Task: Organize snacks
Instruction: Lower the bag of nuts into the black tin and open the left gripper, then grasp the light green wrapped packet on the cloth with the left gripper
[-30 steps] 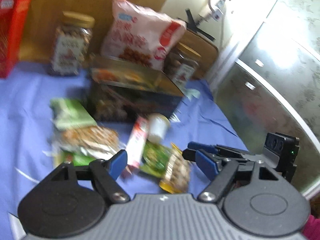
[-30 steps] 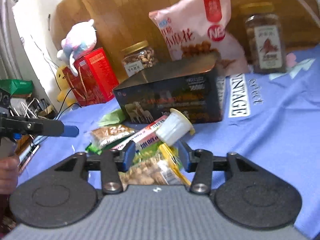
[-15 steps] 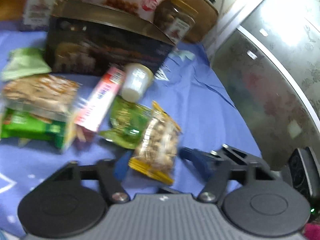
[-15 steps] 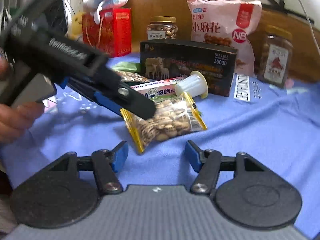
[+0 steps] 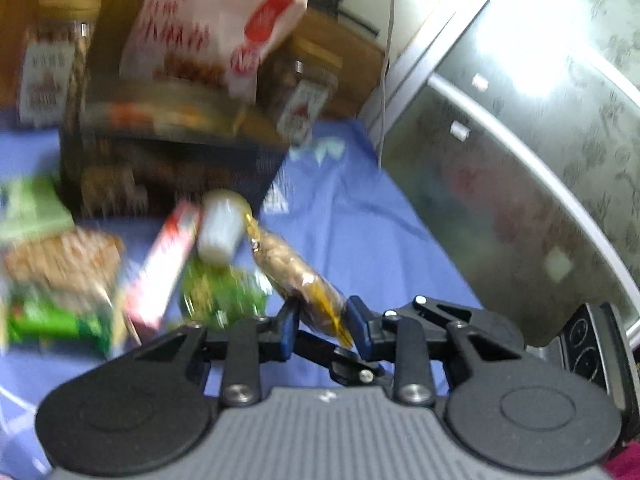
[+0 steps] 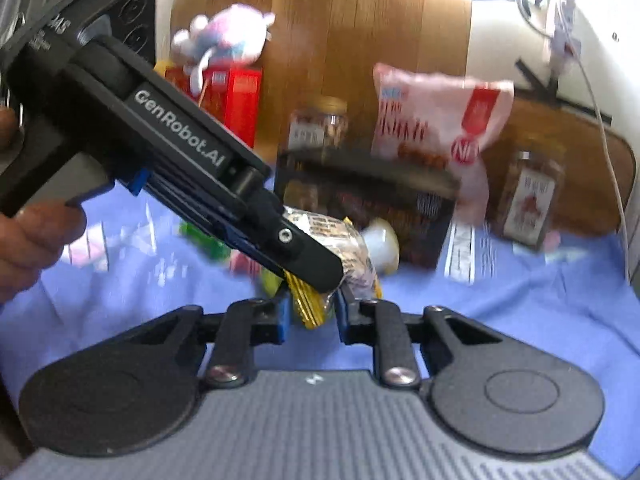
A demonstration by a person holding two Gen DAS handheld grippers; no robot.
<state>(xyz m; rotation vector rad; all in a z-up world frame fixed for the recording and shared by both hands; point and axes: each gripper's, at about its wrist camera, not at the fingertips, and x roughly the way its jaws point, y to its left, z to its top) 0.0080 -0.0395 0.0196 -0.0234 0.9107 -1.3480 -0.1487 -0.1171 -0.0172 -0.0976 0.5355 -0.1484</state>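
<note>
Both jaws have closed onto the peanut packet (image 5: 304,276), the "GenRobot.AI"-lettered left gripper (image 6: 316,280) alongside.

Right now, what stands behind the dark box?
Behind the dark box: a pink snack bag and a nut jar; their lower parts are hidden by it.

Each view sits on a gripper's body, looking forward and slightly downward along its fingers, close above the blue cloth (image 5: 360,216). The left wrist view faces the far snack row, with a patterned grey panel (image 5: 540,152) filling its right side. The right wrist view faces the same row from further right. Both views share the peanut packet (image 5: 300,276) (image 6: 344,248), the dark box (image 5: 168,168) (image 6: 368,200) and the pink bag (image 5: 212,28) (image 6: 436,120).
</note>
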